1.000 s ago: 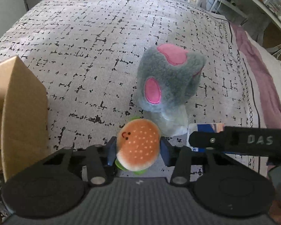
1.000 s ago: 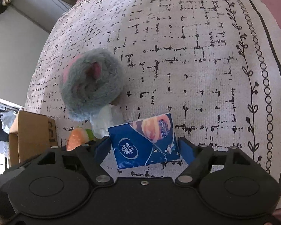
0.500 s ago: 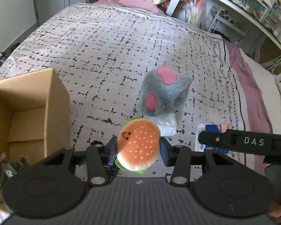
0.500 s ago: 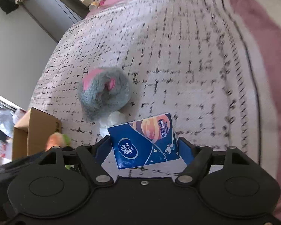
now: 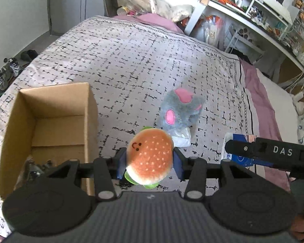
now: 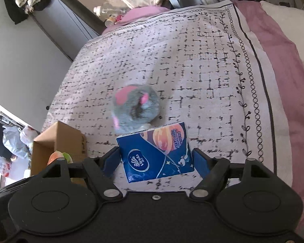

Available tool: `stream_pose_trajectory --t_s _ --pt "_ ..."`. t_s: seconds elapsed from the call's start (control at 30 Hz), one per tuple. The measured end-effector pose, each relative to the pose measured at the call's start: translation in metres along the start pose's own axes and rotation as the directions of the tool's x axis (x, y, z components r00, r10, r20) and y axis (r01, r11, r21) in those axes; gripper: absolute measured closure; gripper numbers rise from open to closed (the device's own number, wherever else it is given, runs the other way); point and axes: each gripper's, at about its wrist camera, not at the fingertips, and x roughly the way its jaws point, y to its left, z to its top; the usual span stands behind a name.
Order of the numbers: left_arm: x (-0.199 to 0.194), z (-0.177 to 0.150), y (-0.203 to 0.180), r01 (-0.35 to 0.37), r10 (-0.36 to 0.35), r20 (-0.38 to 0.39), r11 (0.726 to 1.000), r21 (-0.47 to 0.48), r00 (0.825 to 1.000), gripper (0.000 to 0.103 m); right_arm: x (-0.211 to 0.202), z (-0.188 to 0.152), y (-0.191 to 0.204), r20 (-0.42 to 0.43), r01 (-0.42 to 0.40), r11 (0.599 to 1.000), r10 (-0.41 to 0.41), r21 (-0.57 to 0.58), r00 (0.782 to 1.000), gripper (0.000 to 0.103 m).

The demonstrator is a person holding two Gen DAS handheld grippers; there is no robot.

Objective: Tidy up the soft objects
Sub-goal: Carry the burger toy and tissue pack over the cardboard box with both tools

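L wrist view: left gripper (image 5: 150, 160) pinches burger plush (image 5: 150, 159) btwn both pads, held above the bed (image 5: 131, 64). Landmark = cardboard box (image 5: 50, 121), open top, on bed. Grey-pink plush (image 5: 180, 109) lies on bed well right of box, white wrapper (image 5: 181, 138) touching its near side.

R wrist view: right gripper (image 6: 156, 159) clamps blue tissue pack (image 6: 156, 151) w/ both pads, off the bed, right of box (image 6: 58, 139). Grey-pink plush (image 6: 135, 107) just beyond pack.
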Motion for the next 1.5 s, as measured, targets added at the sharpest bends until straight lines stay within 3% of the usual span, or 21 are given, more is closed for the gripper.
stream_pose_trajectory --t_s 0.5,0.83,1.33,1.5 --pt "-0.046 0.000 0.053 -0.046 0.050 0.066 0.997 -0.066 0.997 0.057 -0.017 -0.013 0.059 0.021 -0.055 0.997 0.056 -0.058 0.998 0.028" --pt "-0.055 0.002 0.092 -0.061 0.071 0.085 0.991 -0.117 0.994 0.057 -0.015 -0.017 0.098 0.020 -0.081 0.991 0.083 -0.102 0.996 0.028" --pt "-0.029 -0.010 0.125 -0.028 0.035 0.028 0.979 -0.203 0.999 0.056 0.006 -0.022 0.141 -0.006 -0.078 0.987 0.078 -0.143 0.997 0.028" --pt "-0.013 -0.018 0.129 0.017 -0.023 -0.022 0.973 -0.230 0.999 0.052 0.013 -0.023 0.151 -0.014 -0.072 0.985 0.070 -0.155 0.997 0.028"
